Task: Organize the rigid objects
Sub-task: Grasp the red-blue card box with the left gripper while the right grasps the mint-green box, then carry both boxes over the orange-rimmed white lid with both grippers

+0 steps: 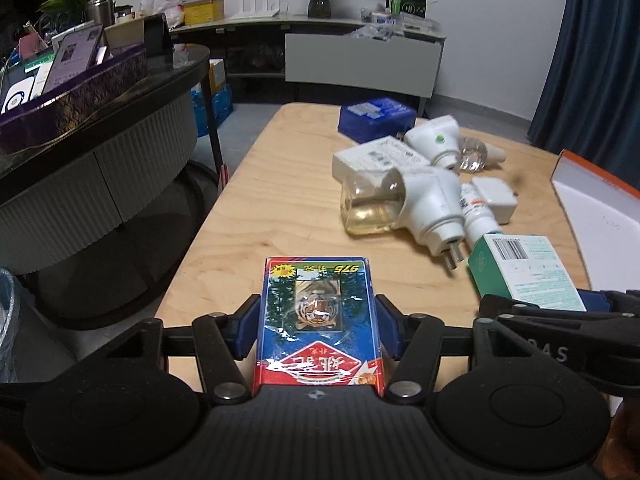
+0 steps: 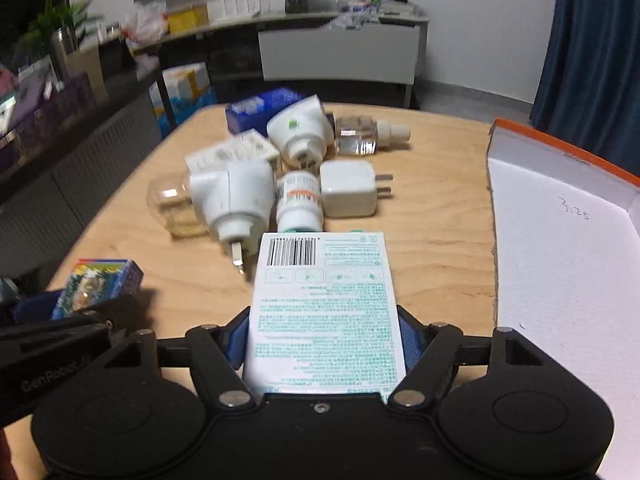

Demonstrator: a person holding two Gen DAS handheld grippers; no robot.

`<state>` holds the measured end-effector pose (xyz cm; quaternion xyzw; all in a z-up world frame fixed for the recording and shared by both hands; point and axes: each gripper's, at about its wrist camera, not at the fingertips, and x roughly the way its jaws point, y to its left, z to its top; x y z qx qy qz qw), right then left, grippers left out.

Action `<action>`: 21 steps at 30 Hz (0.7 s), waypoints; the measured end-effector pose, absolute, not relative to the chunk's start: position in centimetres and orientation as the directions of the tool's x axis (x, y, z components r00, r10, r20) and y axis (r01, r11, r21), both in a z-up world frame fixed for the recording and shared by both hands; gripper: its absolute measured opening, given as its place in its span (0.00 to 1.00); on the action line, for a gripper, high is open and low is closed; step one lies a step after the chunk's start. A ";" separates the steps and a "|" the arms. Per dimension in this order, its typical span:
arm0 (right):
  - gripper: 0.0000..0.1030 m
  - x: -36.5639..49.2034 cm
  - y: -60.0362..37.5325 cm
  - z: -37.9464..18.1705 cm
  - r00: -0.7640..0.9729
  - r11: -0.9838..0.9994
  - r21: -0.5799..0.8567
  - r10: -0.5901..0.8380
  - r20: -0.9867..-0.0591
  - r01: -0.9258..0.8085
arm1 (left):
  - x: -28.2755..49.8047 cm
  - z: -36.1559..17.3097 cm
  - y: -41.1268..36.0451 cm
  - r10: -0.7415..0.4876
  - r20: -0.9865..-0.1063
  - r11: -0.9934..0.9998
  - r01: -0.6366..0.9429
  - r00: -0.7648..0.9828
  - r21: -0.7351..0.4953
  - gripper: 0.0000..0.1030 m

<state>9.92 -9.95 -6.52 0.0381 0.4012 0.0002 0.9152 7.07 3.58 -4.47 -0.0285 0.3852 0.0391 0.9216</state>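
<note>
Left gripper [image 1: 318,330] fingers pinch the tiger card box [image 1: 318,320] above the wooden table [image 1: 260,208]; bare wood ahead, table edge left. Right gripper [image 2: 322,344] pads flank the white-green carton [image 2: 324,312], contact unclear; clutter ahead, open white tray [image 2: 560,264] at right.

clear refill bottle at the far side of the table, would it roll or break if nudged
The clear refill bottle lies on its side with a round neck, so it may roll a little, though its squarish body probably stops it. It looks like thin clear plastic or glass holding liquid, so probably somewhat fragile.
</note>
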 end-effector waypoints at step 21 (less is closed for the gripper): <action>0.81 2.7 -20.0 -0.3 0.745 0.963 0.102 -0.124 -0.656 0.251 | 6.1 0.6 -6.4 -0.177 -0.638 0.984 0.151 0.749 -0.095 0.58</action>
